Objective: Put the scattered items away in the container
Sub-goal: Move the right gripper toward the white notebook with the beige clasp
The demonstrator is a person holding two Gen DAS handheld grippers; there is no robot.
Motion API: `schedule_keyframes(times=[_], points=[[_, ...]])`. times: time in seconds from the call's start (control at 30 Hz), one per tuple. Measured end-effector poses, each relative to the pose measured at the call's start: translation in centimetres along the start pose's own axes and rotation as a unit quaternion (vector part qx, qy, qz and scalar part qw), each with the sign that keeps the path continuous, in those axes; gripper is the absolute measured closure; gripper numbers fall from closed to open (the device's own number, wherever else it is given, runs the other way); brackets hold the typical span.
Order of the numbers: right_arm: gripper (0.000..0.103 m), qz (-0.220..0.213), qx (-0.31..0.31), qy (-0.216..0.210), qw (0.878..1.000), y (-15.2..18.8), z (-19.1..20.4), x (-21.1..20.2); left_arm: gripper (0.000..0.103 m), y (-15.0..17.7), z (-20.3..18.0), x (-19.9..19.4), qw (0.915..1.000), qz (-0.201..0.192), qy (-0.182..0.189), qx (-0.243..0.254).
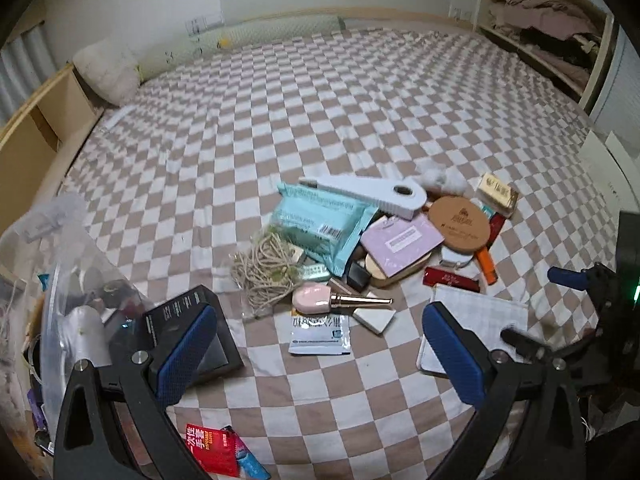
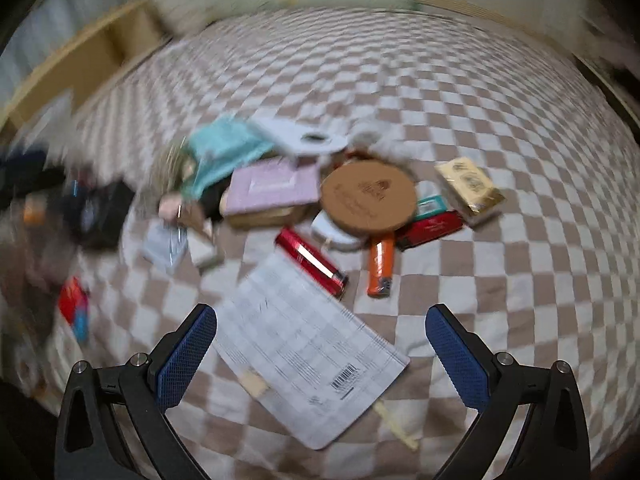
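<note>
Fig. legend, two wrist views over a bed w/ a brown-and-white checkered sheet (image 1: 320, 120).

L view: we see the left gripper (image 1: 320, 356) w/ its jaws spread wide, nothing between the blue pads (image 1: 186, 356); it hangs above bare sheet, near a white sachet (image 1: 320, 334). Ahead lies the scattered pile: teal wipes pack (image 1: 320, 228), white comb-like tool (image 1: 372, 196), lilac card (image 1: 402, 240), round brown compact (image 1: 459, 222), gold packet (image 1: 498, 194), pink-capped bottle w/ gold neck (image 1: 336, 300), coil of beige cord (image 1: 266, 268), orange tube (image 1: 487, 264), red stick (image 1: 452, 278). Most of these touch or overlap. At far L, a clear plastic bag (image 1: 68, 272) holds dark items; whether this is the container we cannot tell. A black box (image 1: 188, 320) lies just beside it, partly behind the L pad. A red packet (image 1: 212, 452) sits near the bottom edge.

R view (motion-blurred): the right gripper (image 2: 320, 356) is likewise released, jaws wide apart, grasping nothing. A white gridded pouch w/ barcode (image 2: 304, 344) lies on the sheet between and below the pads, not touched so far as we can see. The pile is beyond it.
</note>
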State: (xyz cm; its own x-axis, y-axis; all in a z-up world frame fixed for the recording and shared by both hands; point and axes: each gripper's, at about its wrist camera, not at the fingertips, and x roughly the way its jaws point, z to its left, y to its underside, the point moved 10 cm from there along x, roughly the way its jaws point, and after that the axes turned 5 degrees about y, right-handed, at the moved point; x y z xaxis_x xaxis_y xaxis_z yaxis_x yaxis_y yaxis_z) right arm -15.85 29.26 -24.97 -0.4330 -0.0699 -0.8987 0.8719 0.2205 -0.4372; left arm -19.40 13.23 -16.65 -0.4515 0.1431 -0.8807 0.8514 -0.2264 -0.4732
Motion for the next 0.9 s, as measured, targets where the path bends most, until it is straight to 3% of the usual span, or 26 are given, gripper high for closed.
schedule_keyframes(times=[0.1, 0.23, 0.47, 0.67, 0.77, 0.9], points=[[0.000, 0.003, -0.097, 0.014, 0.995, 1.3, 1.5, 1.4, 0.000, 0.4, 0.2, 0.6, 0.9999, 0.011, 0.008, -0.009], [0.000, 0.001, -0.162, 0.016, 0.987, 2.1, 2.6, 2.9, 0.000, 0.9, 0.3, 1.1, 0.9993, 0.017, 0.029, -0.019], [0.000, 0.006, -0.223, -0.012, 0.975, 3.6, 3.3, 4.3, 0.000, 1.6, 1.2, 1.3, 0.9989, 0.023, 0.037, -0.018], [0.000, 0.019, -0.237, -0.080, 0.968, 5.2, 3.4, 4.4, 0.000, 2.1, 2.9, 2.2, 0.9973, 0.036, 0.049, -0.040], [0.000, 0.005, -0.295, -0.071, 0.953, 6.3, 3.7, 4.6, 0.000, 2.7, 3.8, 3.4, 0.9947, 0.056, 0.061, -0.061], [0.000, -0.007, -0.325, -0.061, 0.944, 6.6, 3.8, 4.8, 0.000, 3.1, 4.3, 4.7, 0.9916, 0.073, 0.071, -0.080]])
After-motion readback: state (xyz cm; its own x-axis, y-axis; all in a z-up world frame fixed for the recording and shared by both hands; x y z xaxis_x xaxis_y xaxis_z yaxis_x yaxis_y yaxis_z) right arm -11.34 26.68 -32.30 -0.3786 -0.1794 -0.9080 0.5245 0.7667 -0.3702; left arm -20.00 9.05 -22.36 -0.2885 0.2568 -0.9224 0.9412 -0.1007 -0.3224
